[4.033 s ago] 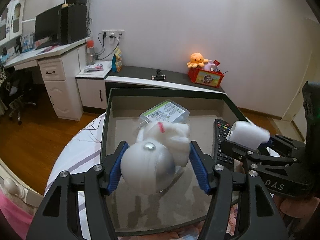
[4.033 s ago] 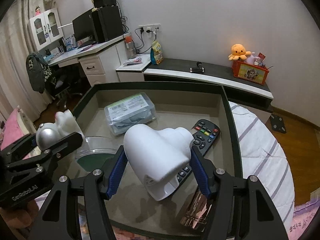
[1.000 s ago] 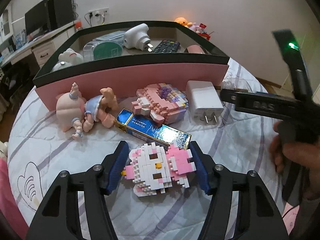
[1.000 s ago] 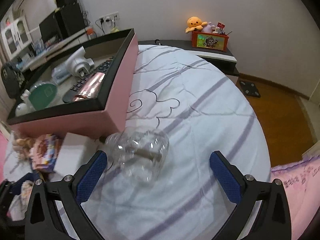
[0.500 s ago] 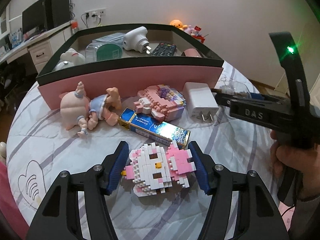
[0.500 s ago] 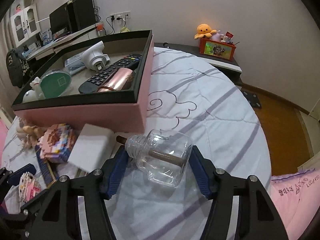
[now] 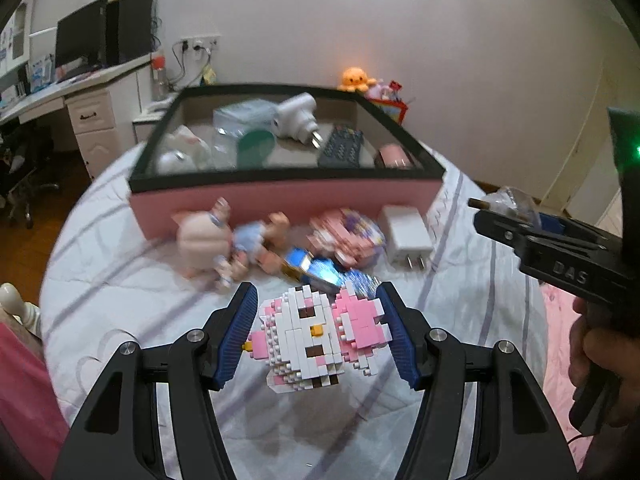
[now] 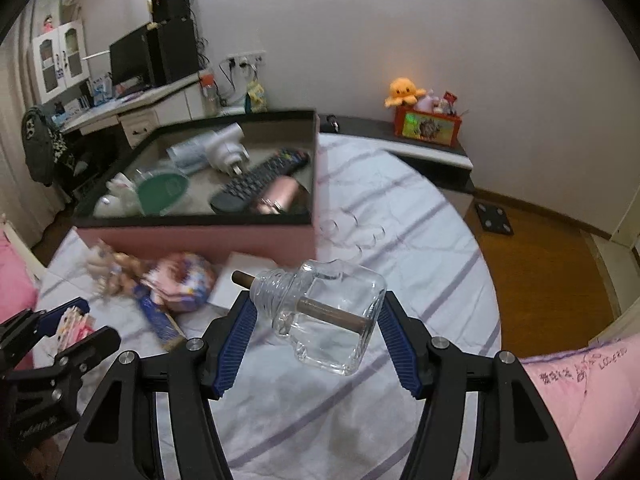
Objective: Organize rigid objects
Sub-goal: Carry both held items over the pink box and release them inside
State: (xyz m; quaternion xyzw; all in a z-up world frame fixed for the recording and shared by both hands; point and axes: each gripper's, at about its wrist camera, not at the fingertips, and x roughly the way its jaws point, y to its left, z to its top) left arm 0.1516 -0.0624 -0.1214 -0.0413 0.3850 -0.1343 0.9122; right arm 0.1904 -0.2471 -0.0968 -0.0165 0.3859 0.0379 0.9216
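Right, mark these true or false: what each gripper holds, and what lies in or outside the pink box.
1. The left gripper grips a pink-and-white brick-built cat figure. True.
2. The right gripper is empty. False: it is shut on a clear glass bottle with a brown stick inside.
3. The black remote control lies in the pink box. True.
4. The white plug adapter is inside the box. False: it lies on the bedsheet in front of it.
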